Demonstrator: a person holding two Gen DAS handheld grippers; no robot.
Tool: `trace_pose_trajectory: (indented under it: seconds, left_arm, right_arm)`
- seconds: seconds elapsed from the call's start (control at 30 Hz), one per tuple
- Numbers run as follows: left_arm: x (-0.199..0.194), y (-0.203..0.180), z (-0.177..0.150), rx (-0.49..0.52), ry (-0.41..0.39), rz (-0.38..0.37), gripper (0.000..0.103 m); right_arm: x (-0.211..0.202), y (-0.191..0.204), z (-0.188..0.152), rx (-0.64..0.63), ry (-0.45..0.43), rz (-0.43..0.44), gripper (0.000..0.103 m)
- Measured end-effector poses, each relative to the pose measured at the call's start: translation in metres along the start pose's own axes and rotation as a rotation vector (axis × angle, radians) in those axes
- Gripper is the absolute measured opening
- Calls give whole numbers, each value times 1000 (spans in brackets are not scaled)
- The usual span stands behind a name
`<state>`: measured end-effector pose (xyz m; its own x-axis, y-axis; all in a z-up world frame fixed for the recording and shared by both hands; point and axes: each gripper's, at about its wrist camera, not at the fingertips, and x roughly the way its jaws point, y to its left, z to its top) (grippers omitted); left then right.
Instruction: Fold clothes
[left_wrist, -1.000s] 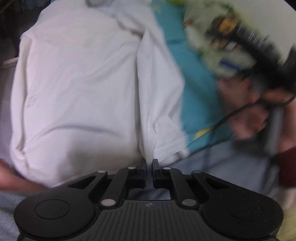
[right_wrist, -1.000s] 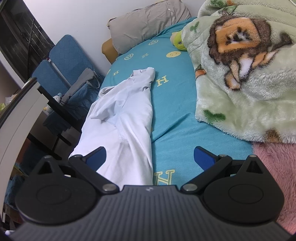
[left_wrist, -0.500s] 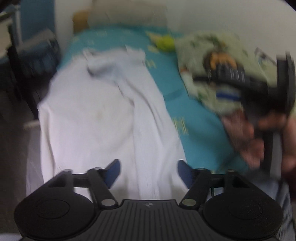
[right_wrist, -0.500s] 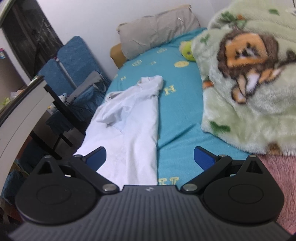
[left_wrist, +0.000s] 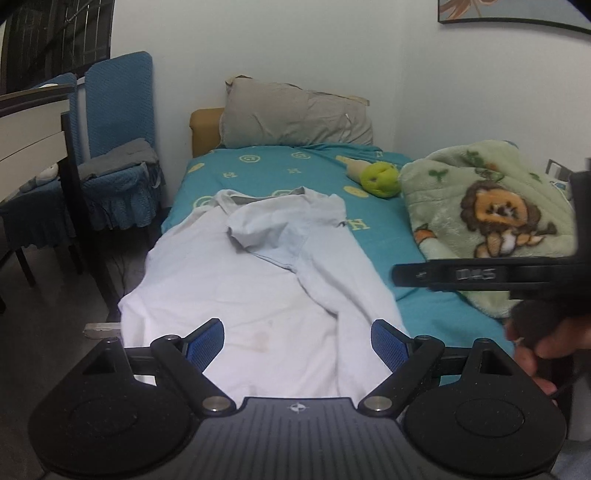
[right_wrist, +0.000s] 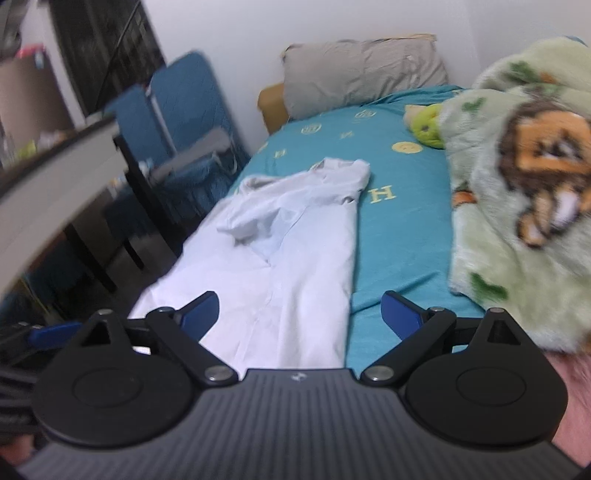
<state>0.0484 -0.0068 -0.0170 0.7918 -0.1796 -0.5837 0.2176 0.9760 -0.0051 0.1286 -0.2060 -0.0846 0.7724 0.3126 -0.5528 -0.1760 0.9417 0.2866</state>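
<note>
White cotton shirt (left_wrist: 258, 295) lying lengthwise on teal sheet (left_wrist: 380, 236), directly ahead of left gripper (left_wrist: 297, 341), opening, empty; right gripper (right_wrist: 299, 314) closing, empty.

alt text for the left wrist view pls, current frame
A white shirt lies partly folded along the near side of a bed with a teal sheet; the left claw hangs over its near end, jaws opening with nothing pinched. Beyond: a grey pillow, a green plush toy, a lion blanket, and the right claw at the right edge.

both wrist views low, facing bed (left_wrist: 376, 236) headward
</note>
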Motion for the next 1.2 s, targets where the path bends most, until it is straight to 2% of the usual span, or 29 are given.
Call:
trace_pose_trajectory:
  seconds: [0.13, 0.2, 0.23, 0.3, 0.37, 0.47, 0.6, 0.63, 0.67, 0.7, 0.73, 0.77, 0.8, 0.93, 1.0, 1.1, 1.2]
  left_arm:
    - [1, 18, -4, -25, -17, 6, 91]
    - [2, 30, -6, -67, -7, 3, 91]
    - [4, 37, -6, -98, 1, 0, 91]
    - [6, 51, -4, -164, 5, 4, 91]
    - [6, 66, -2, -232, 2, 9, 91]
    - [5, 89, 2, -344, -1, 29, 92]
    - [4, 114, 5, -420, 5, 101, 93]
    - [2, 117, 10, -435, -22, 173, 93]
    - [-3, 116, 15, -433, -82, 282, 94]
    - [-8, 114, 25, -398, -150, 365, 100]
    - [-5, 117, 34, -381, -171, 362, 103]
    - [-2, 120, 44, -364, -193, 359, 103]
    - [2, 124, 53, -351, -211, 356, 103]
    - [53, 175, 71, -507, -86, 301, 103]
    - [82, 213, 65, -675, -8, 260, 103]
    - [121, 276, 35, -974, 100, 186, 99]
    - [152, 322, -4, -1204, 178, 124, 99]
  right_arm:
    - [42, 24, -2, -47, 56, -5, 75]
    - [60, 31, -5, -65, 70, -19, 54]
    - [69, 34, -7, -75, 77, -26, 48]
    - [77, 36, -13, -124, 103, -61, 25]
    - [82, 35, -18, -149, 117, -80, 24]
    - [80, 29, -15, -118, 102, -67, 24]
    - [74, 32, -9, -97, 55, -42, 26]
    - [72, 34, -8, -102, 50, -42, 26]
    - [71, 36, -8, -108, 43, -37, 37]
    - [69, 38, -8, -115, 35, -32, 57]
    - [68, 40, -8, -122, 28, -27, 69]
    - [66, 42, -8, -128, 20, -21, 88]
    - [65, 43, -8, -125, 13, -8, 91]
    - [60, 40, -5, -84, 13, 31, 91]
    - [58, 37, -4, -59, 14, 29, 91]
    - [60, 32, -4, -26, 26, 22, 91]
    - [62, 26, -4, 7, 40, 14, 91]
